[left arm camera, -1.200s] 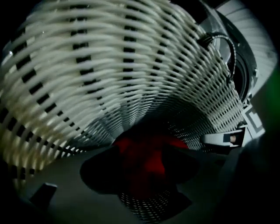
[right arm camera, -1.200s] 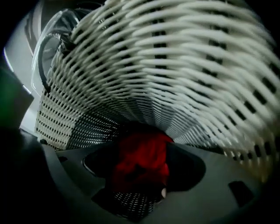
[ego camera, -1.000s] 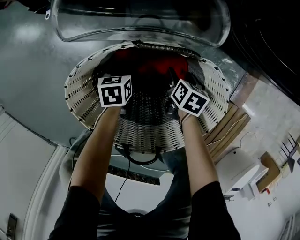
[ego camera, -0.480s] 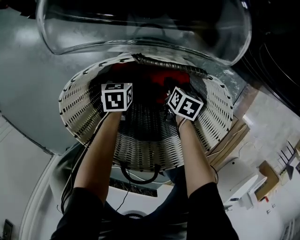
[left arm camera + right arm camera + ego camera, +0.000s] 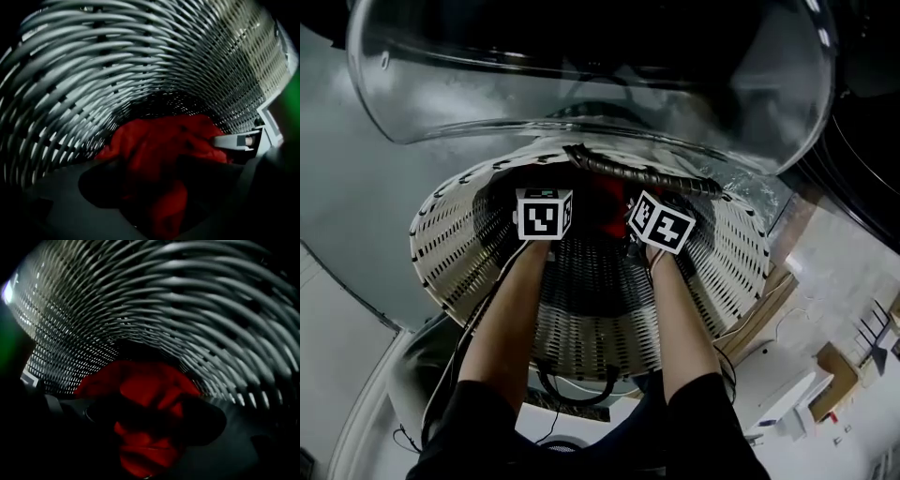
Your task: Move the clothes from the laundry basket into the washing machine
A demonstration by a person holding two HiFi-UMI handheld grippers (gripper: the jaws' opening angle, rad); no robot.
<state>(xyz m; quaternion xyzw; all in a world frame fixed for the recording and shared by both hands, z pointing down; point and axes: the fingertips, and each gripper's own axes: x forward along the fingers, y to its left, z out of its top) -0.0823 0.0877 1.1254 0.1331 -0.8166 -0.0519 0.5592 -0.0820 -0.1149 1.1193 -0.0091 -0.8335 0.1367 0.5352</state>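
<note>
A red garment (image 5: 159,140) lies bunched at the bottom of the white wicker laundry basket (image 5: 459,244); it shows too in the right gripper view (image 5: 140,385) and, as a small patch, in the head view (image 5: 605,202). Both grippers reach down into the basket side by side. My left gripper (image 5: 159,187) hangs just over the cloth, and its jaws have just been opening. The right gripper (image 5: 150,427) is likewise close above the garment, its jaws having just opened wider. Red cloth shows between each pair of jaws, and neither pair presses on it. In the head view only the marker cubes show.
The washing machine's round glass door (image 5: 581,75) hangs open above the basket's far rim. A dark twisted handle (image 5: 637,173) spans that rim. Wooden slats (image 5: 769,291) lean at the right. A black cable (image 5: 572,384) lies on the floor by the basket's near side.
Both hands have sunk deeper into the basket toward the red garment. The glass door fills more of the top of the head view.
</note>
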